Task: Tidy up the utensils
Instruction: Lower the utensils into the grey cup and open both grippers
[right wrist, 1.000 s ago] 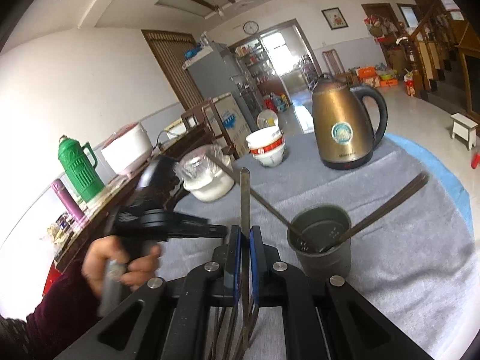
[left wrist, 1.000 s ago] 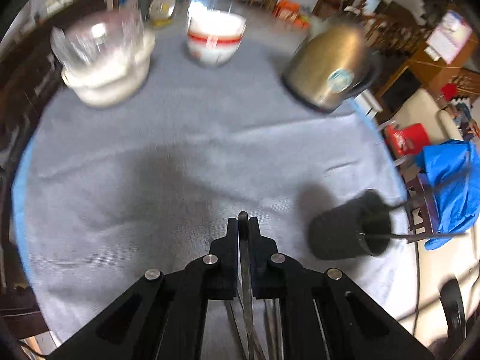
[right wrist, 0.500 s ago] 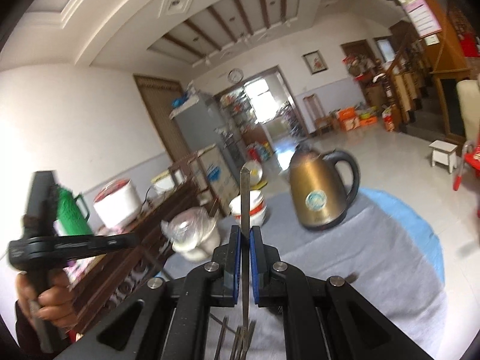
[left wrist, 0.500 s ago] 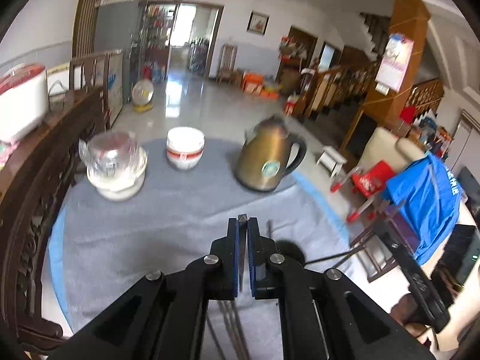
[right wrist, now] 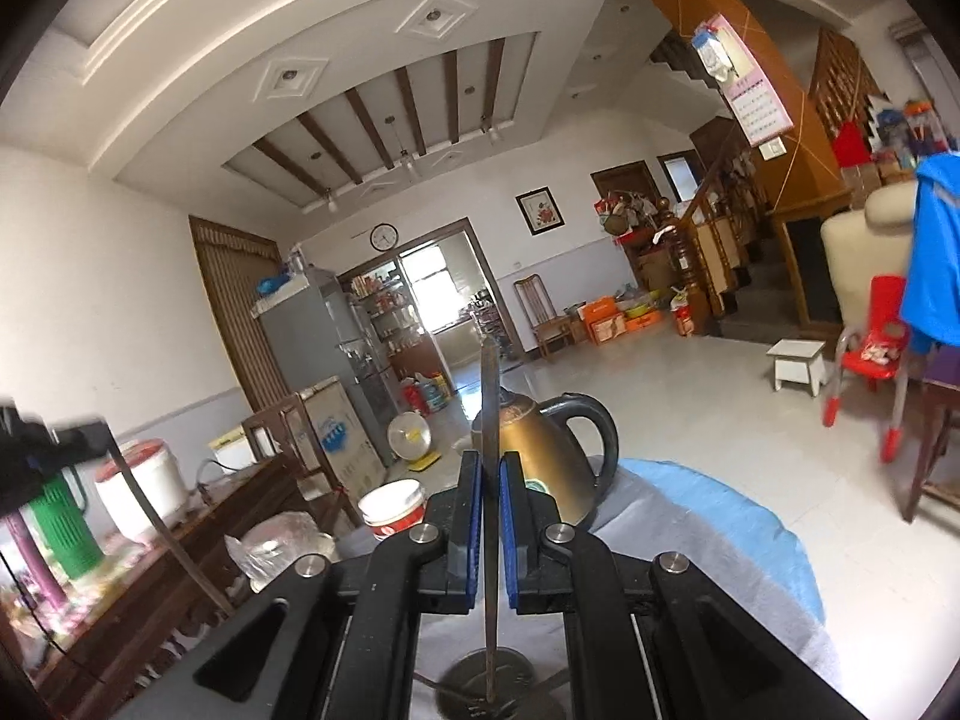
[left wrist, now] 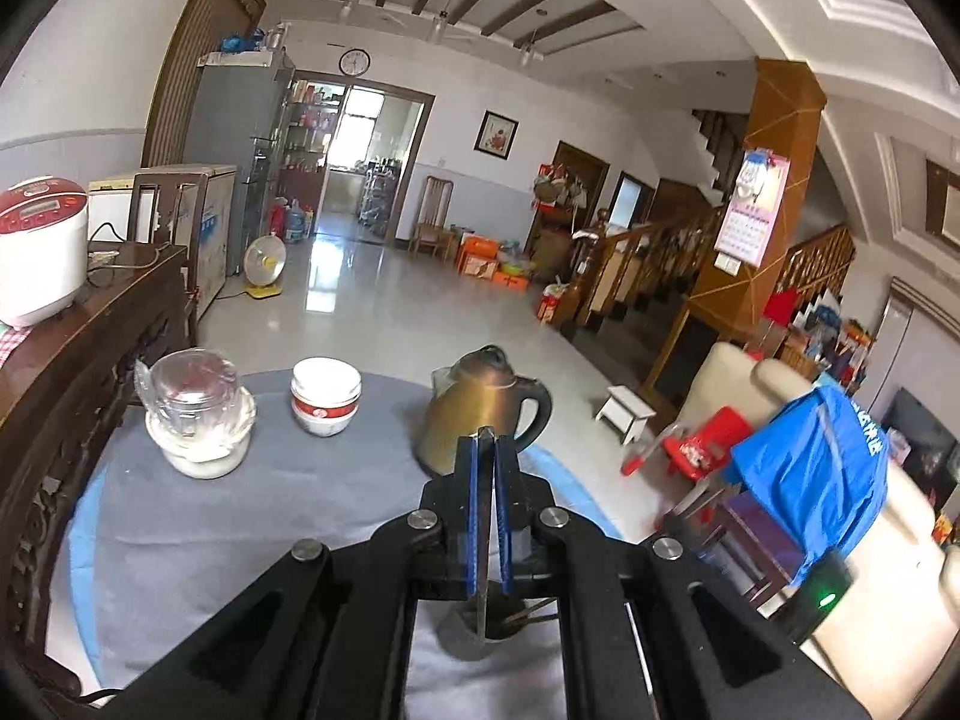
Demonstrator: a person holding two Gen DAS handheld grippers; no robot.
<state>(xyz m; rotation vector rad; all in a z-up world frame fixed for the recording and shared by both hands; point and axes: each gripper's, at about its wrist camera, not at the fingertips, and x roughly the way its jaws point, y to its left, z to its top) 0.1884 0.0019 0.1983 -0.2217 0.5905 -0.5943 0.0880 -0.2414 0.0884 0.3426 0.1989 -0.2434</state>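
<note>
Left view only: glass jar [left wrist: 195,405] near the tabletop's [left wrist: 240,528] left edge.
Right view only: green flask [right wrist: 63,531].
Left gripper [left wrist: 487,456]: clamped shut on a utensil [left wrist: 483,600] above the holder [left wrist: 474,639].
Right gripper [right wrist: 487,471]: clamped shut on a second utensil [right wrist: 489,420].

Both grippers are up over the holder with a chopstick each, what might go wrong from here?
The right gripper pinches a thin dark chopstick near its middle, so it might pivot and miss the dark round utensil holder. The sticks already in the holder lean across its mouth and may block entry. A sideways push might tip the holder on the grey tablecloth.
</note>
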